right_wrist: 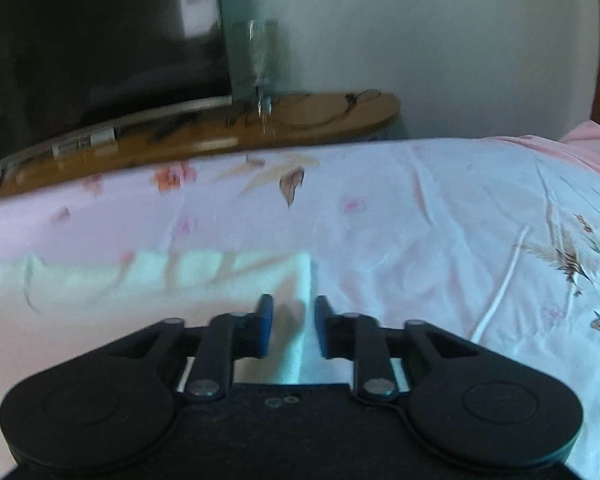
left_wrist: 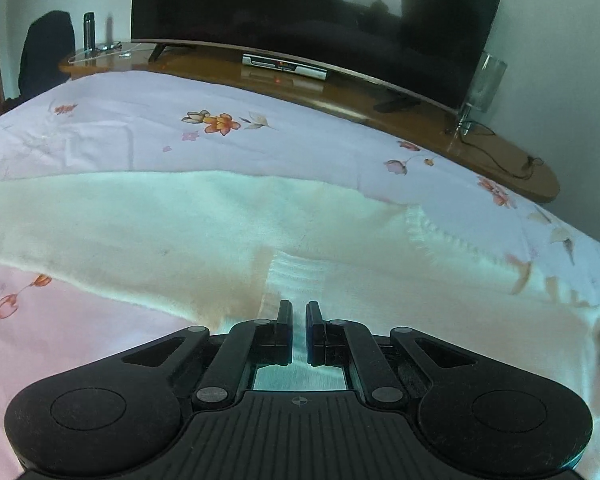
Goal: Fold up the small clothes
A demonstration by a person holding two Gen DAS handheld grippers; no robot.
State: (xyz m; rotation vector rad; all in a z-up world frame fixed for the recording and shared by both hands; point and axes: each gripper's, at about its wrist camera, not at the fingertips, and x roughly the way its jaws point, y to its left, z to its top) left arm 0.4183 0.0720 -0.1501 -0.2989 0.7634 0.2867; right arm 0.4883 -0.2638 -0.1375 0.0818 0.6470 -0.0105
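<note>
While cream garment [left_wrist: 140, 224] lies flat | left hand-held gripper [left_wrist: 299, 312] closed

Home bedroom: floral bedsheet [left_wrist: 148, 136], television [left_wrist: 300, 8].

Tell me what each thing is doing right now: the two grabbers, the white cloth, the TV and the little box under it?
left gripper: shut, low over the cloth
right gripper: open, cloth's edge between its fingers
white cloth: lying spread on the bed
TV: screen dark
little box: red lights on
bedsheet: a bit wrinkled
</note>
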